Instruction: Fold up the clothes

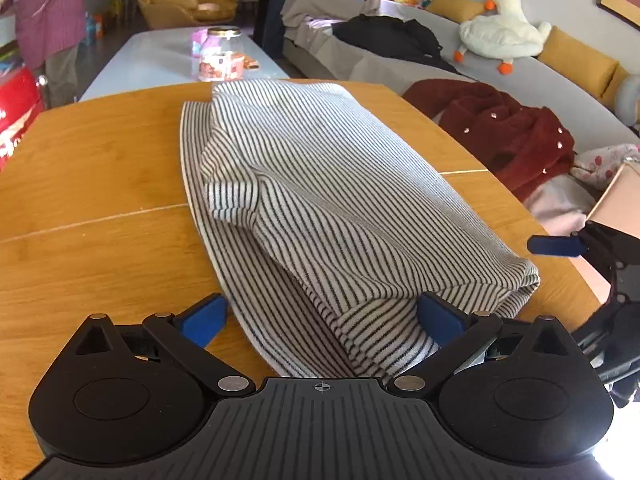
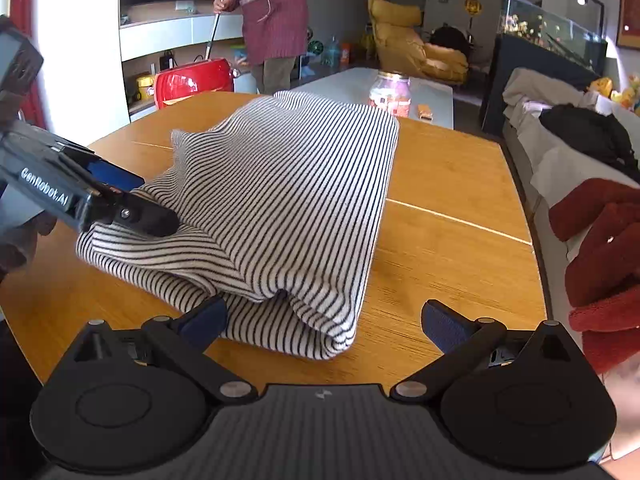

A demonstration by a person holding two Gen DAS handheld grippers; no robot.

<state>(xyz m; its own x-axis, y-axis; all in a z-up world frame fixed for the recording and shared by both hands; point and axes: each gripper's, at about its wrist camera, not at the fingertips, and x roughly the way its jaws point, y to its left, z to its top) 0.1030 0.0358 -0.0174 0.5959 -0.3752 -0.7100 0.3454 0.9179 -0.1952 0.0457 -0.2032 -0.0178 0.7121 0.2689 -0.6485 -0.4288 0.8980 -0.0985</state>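
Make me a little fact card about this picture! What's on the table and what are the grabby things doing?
garment: striped top, folded into a thick bundle
surface: wooden table
left hand-held gripper: open, fingers either side of the bundle's near edge
right hand-held gripper: open, at the bundle's near corner
behind: glass jar on a pale table
sofa: red coat, plush goose

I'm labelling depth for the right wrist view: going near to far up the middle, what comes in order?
Right gripper → striped garment on the wooden table → glass jar on the pale table → yellow armchair.
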